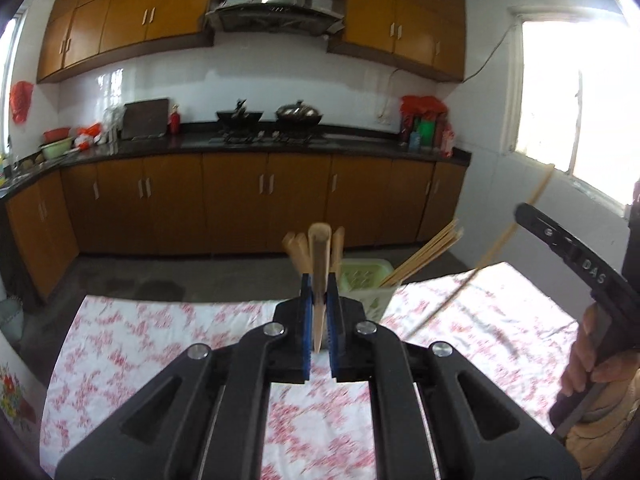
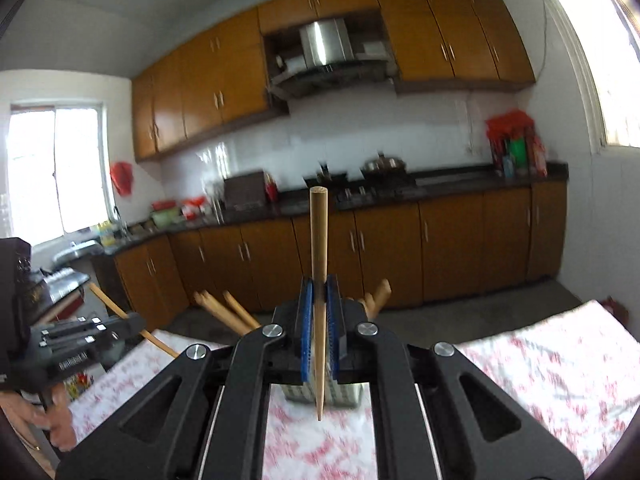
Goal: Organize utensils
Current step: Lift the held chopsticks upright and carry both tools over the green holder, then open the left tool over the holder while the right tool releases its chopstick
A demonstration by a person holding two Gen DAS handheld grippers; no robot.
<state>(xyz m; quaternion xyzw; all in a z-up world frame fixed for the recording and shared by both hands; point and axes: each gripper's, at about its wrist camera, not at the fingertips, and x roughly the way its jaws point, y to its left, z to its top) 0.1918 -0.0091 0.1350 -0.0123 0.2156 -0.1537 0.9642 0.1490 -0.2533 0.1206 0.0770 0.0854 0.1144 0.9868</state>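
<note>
While each gripper clamps one chopstick upright, the left gripper point(image 1: 319, 300) and its chopstick point(image 1: 319, 264) stand before the green basket point(image 1: 366, 284) on the flowered tablecloth point(image 1: 160, 332). More chopsticks point(image 1: 424, 254) lean inside that basket. Right of it, the right gripper point(image 2: 319, 312) pinches another chopstick point(image 2: 319, 264). Kitchen cabinets point(image 1: 240, 196) lie beyond.

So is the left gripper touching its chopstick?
Touching: the left wrist view shows the left gripper with jaws closed on both sides of the chopstick.
</note>
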